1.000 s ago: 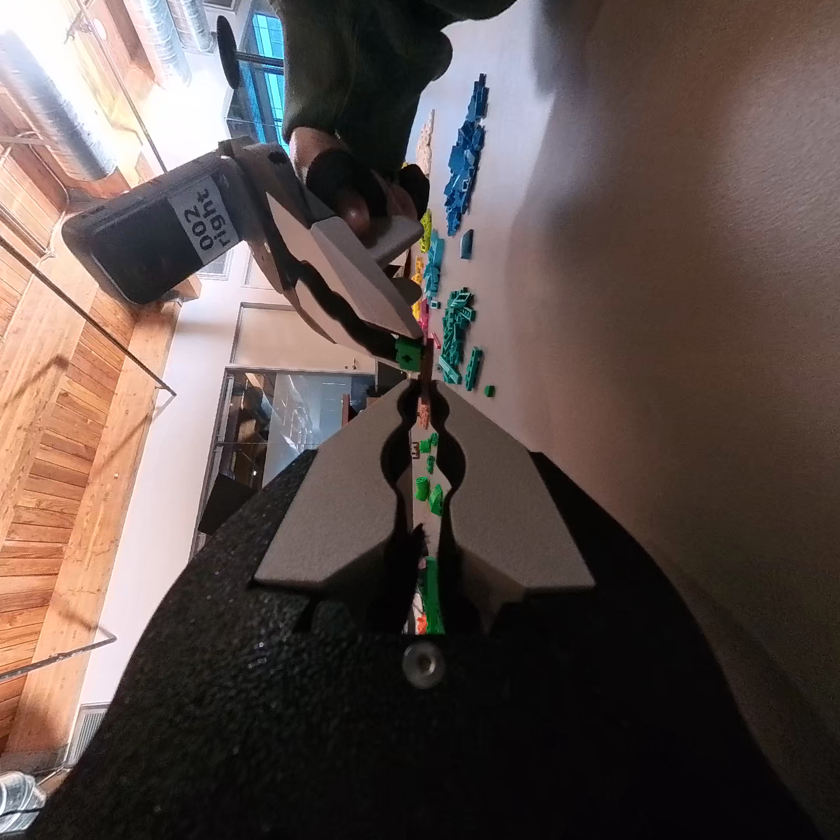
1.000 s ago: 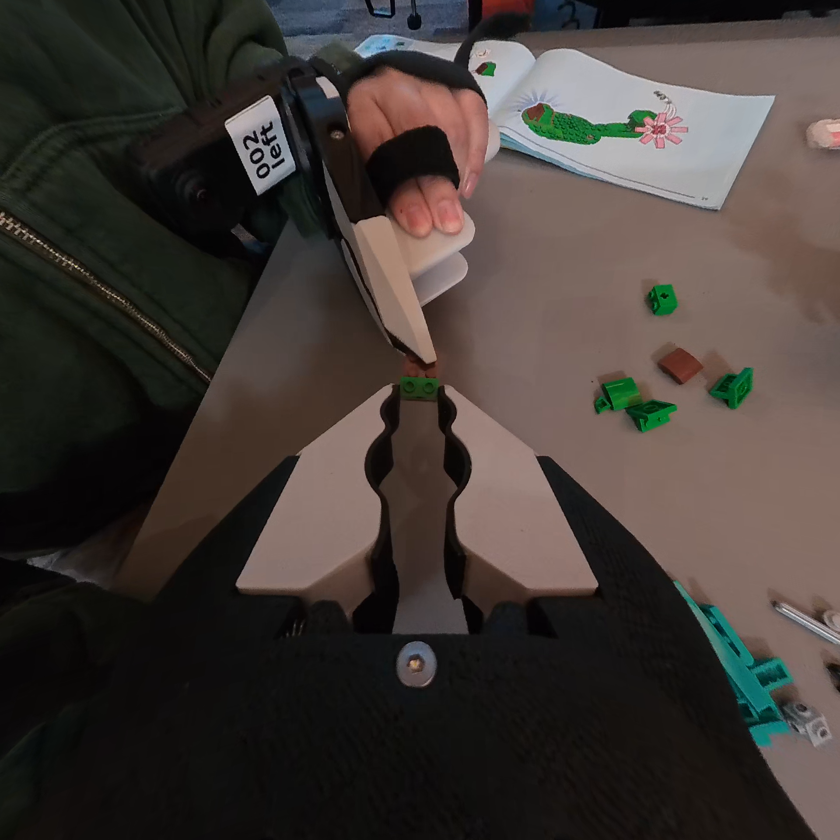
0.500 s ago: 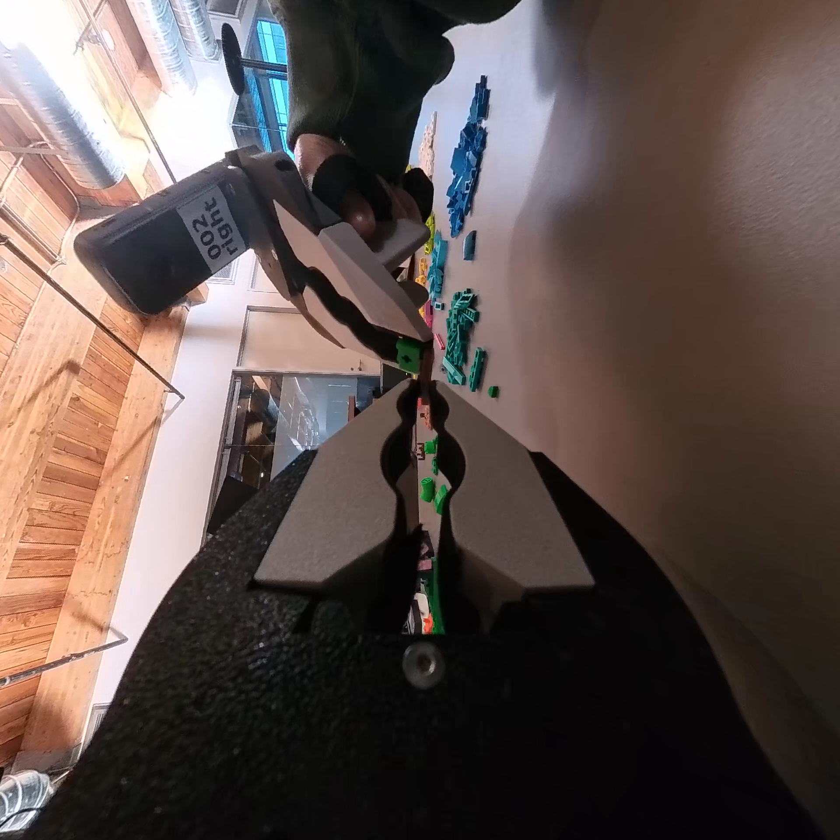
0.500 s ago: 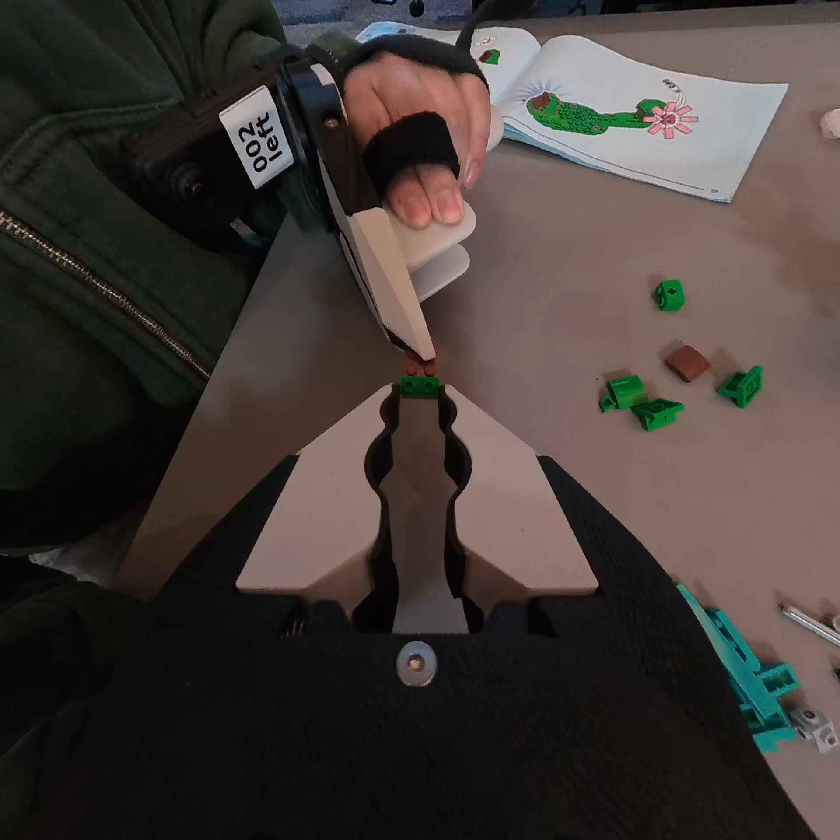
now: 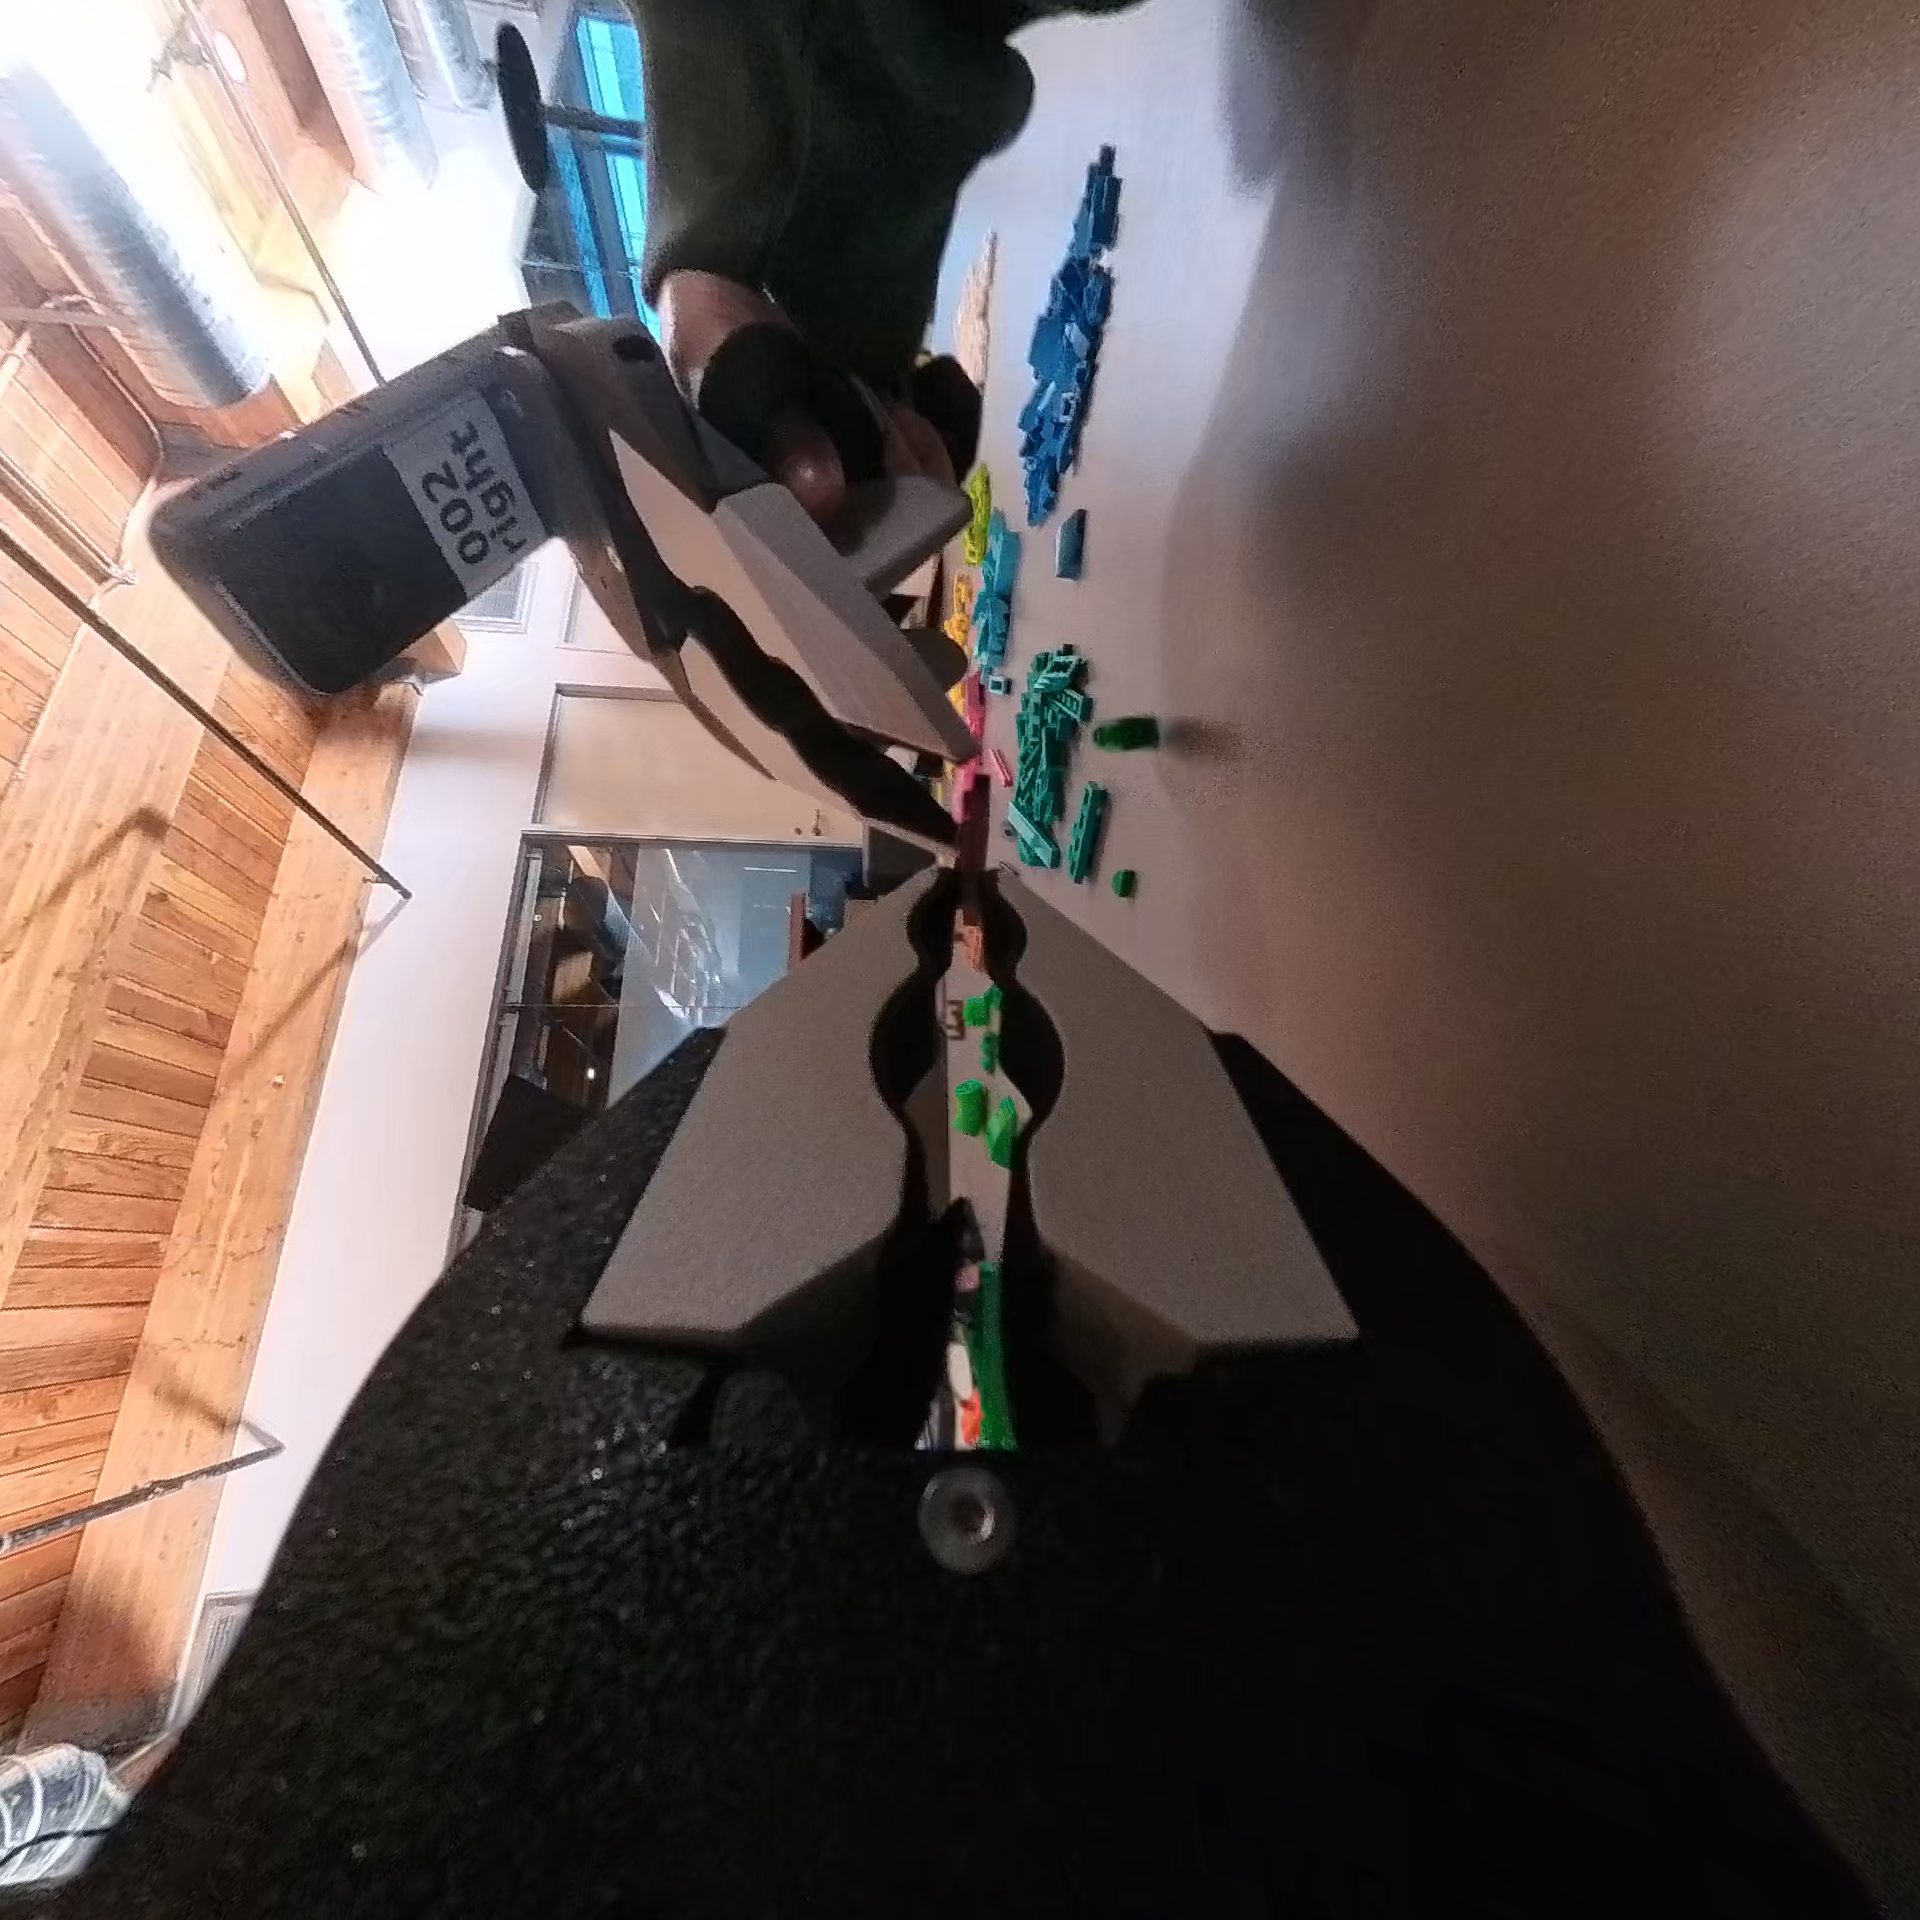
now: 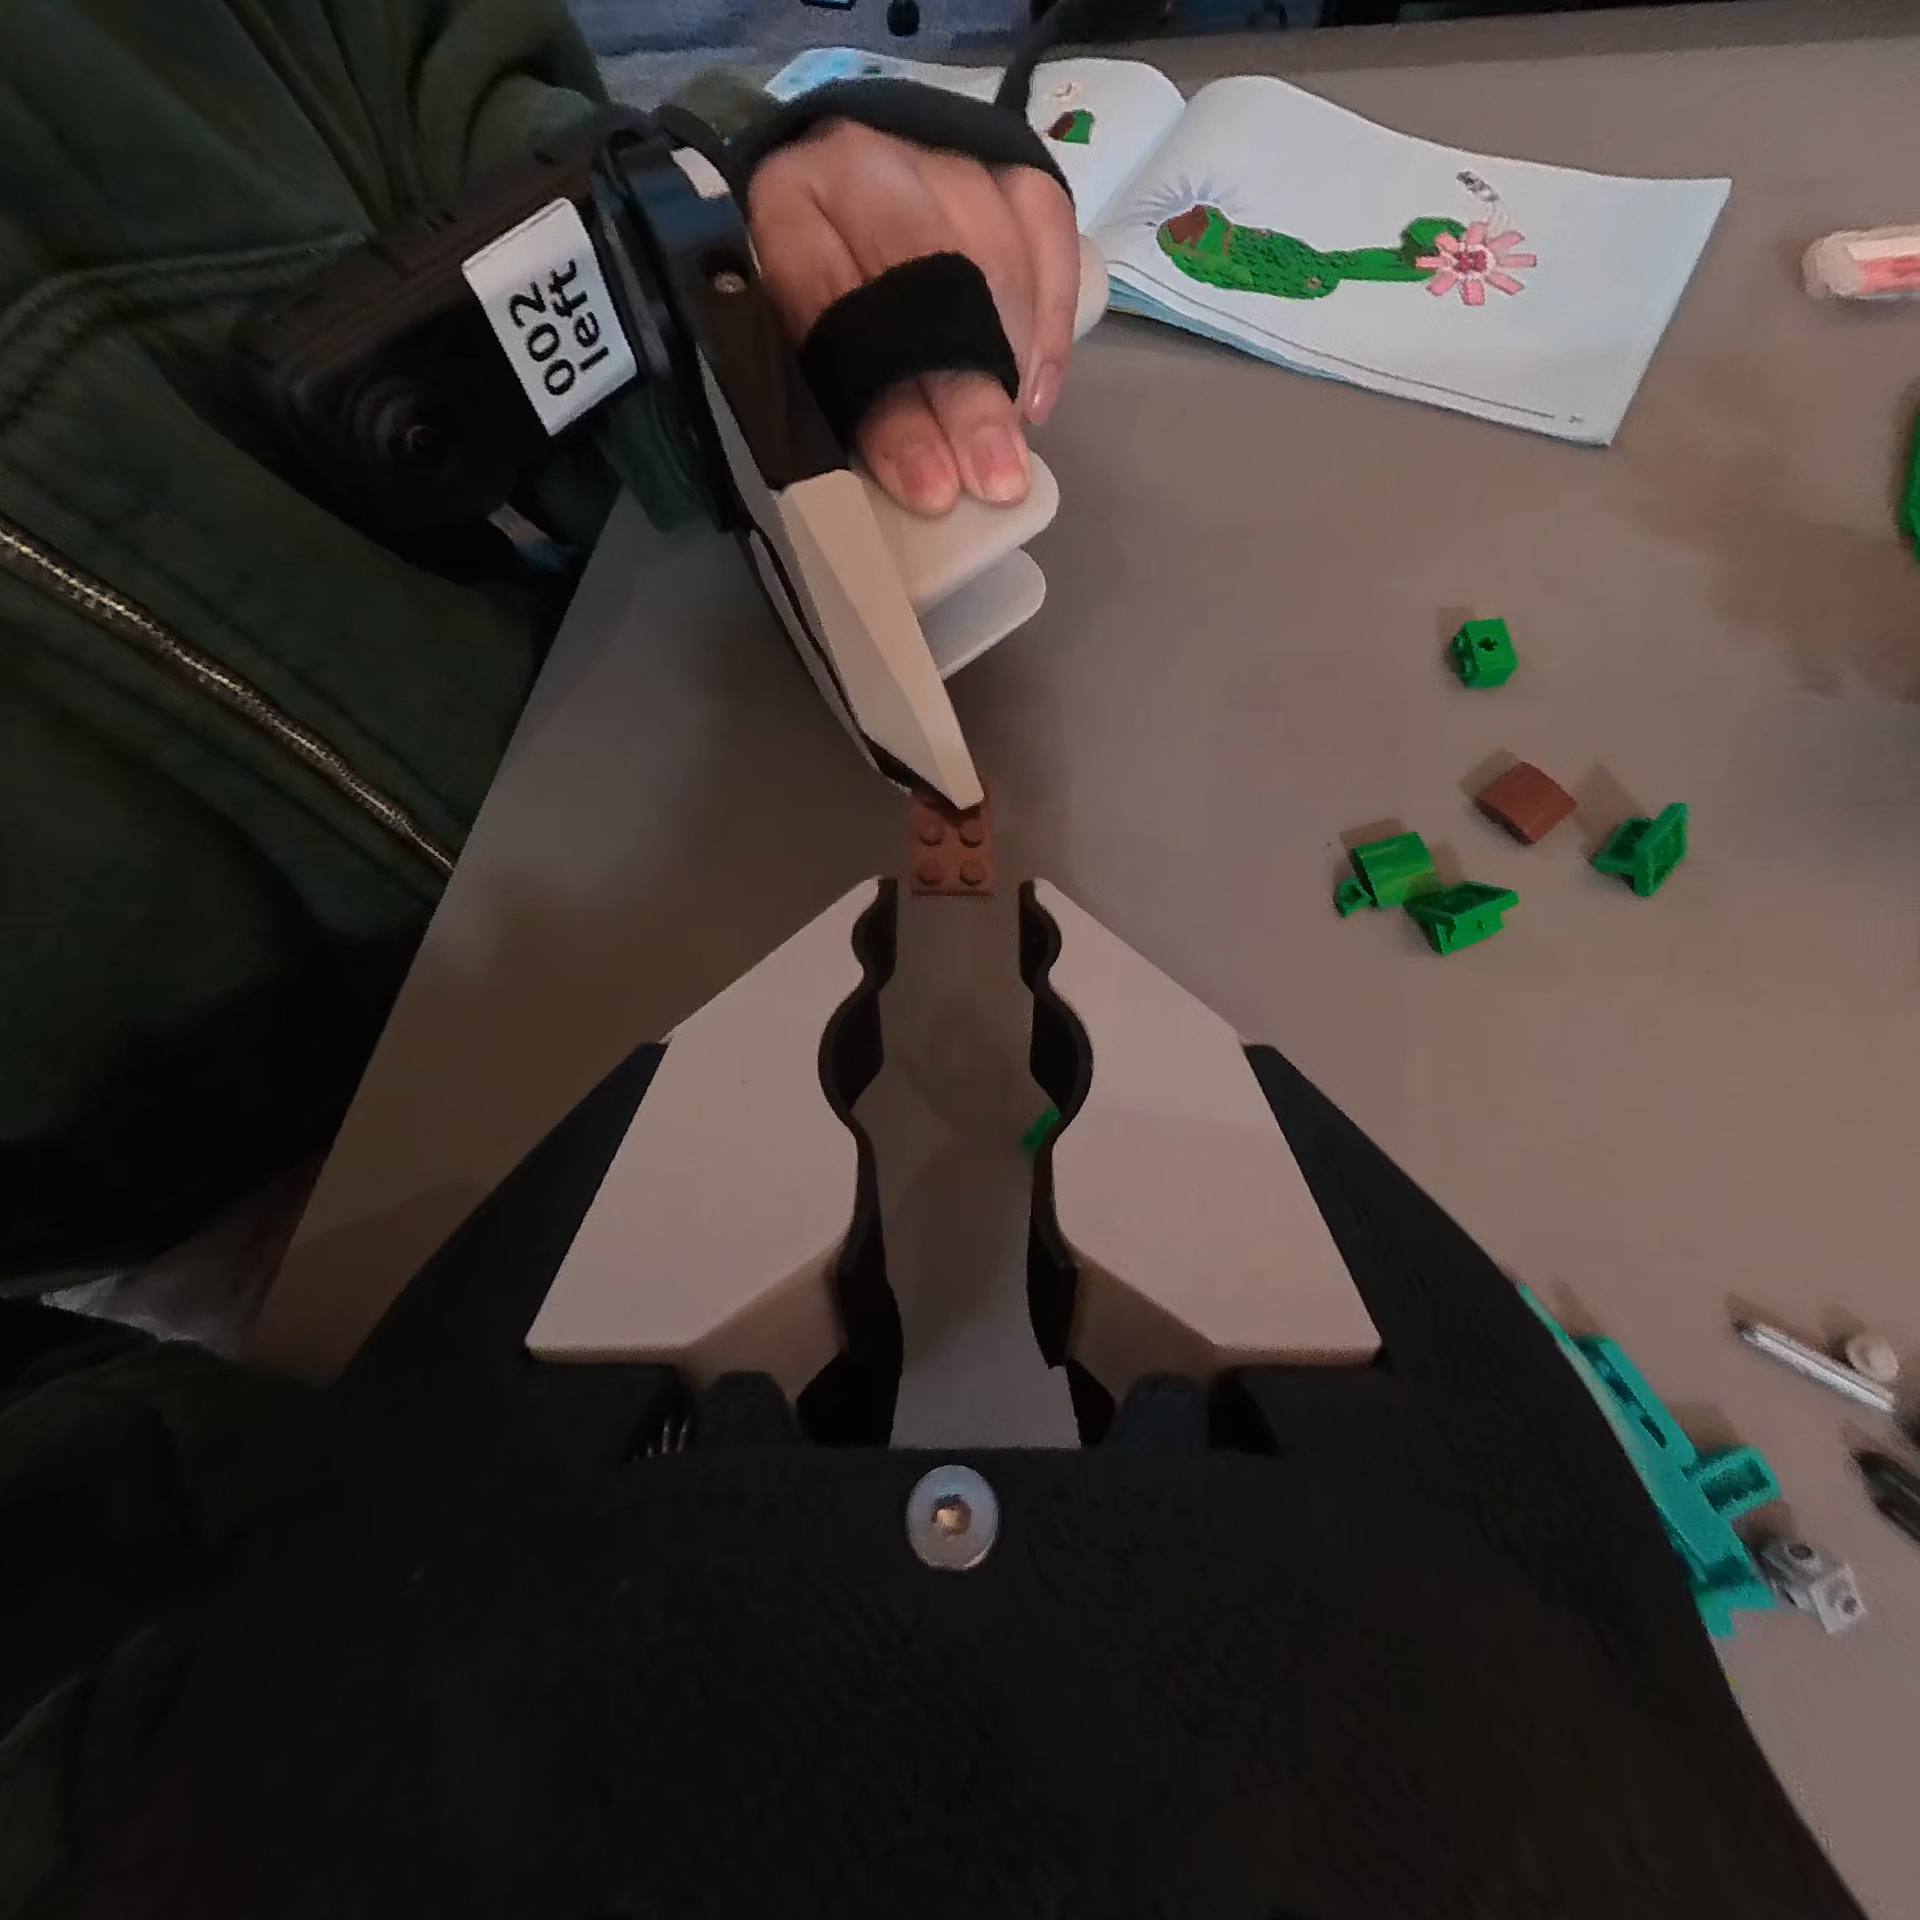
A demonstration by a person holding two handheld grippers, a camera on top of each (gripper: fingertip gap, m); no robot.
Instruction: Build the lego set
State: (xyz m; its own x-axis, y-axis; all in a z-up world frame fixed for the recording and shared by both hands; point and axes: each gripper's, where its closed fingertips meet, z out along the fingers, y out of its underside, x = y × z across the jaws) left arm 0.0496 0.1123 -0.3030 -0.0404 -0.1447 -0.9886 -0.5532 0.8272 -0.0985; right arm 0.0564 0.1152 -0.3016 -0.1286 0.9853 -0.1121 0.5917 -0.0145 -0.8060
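Between right tool [image 6: 951,888] tips — green brick [image 5: 1124,735] gone.

White rectangular sticker w/ black print [image 6: 548,317] on the black camera housing of the left tongs [image 6: 948,805]; similar sticker [image 5: 480,506] on the right tongs' [image 5: 951,795] dark housing. Open light-blue instruction booklet [image 6: 1382,260] on grey counter [image 6: 1247,644]: page no. too small to read.

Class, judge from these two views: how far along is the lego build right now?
Done: hardly anything; the brown plate has bare studs. In hand: the left tool pinches that plate's far edge, while the right tool stands open and empty before it. Left: nearly everything; green pieces lie loose on the table near the open booklet.
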